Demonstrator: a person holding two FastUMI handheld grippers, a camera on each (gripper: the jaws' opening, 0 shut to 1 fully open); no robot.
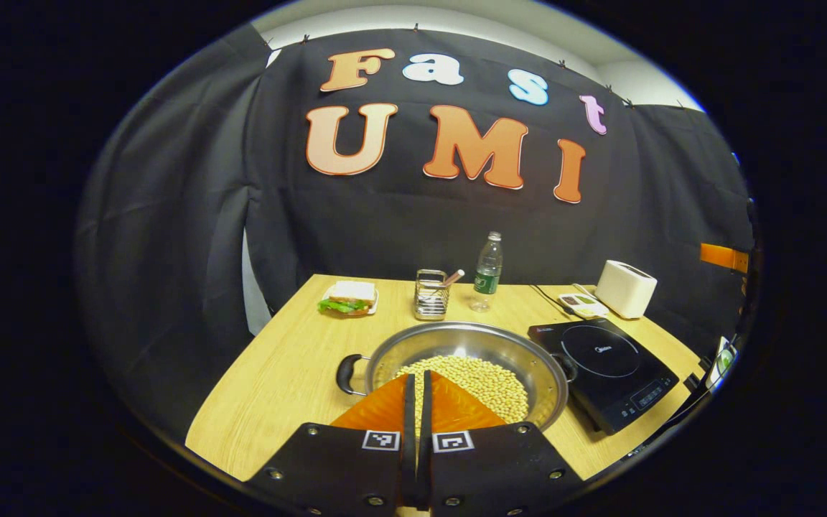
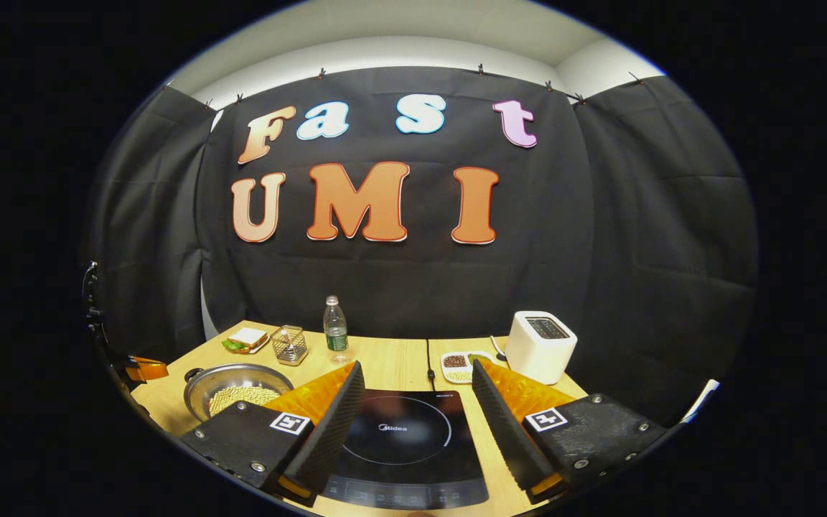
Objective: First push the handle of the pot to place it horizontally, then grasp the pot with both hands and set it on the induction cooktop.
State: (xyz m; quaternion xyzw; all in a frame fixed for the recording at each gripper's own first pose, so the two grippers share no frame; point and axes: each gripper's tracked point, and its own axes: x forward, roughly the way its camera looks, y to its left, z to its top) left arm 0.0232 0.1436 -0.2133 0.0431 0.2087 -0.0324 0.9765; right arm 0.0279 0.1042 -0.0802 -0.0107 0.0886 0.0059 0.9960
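The left gripper (image 1: 417,384) hung just above the near rim of the pot (image 1: 467,359), its two fingers pressed together with nothing between them, aimed across the bed of soybeans (image 1: 482,380) inside. The pot sat on the wooden table (image 1: 277,380) right beside the induction cooktop (image 1: 611,370), touching or nearly touching its left edge. One black side handle (image 1: 347,373) jutted out to the left of this gripper, slightly nearer the camera than the pot's centre; the opposite handle, against the cooktop, was too hidden to read clearly. That placed the handles along a roughly left-to-right line, perhaps a little skewed.

The right gripper (image 2: 417,398) hovered directly over the cooktop (image 2: 406,438), its fingers spread wide and empty, with the pot (image 2: 237,388) well off to its left. The left gripper was clearly the nearer one to the exposed handle, so the nudge to level the pot probably fell to it.

Behind stood a sandwich plate (image 1: 347,298), a wire holder (image 1: 431,294), a water bottle (image 1: 487,271) and a toaster (image 1: 625,289).
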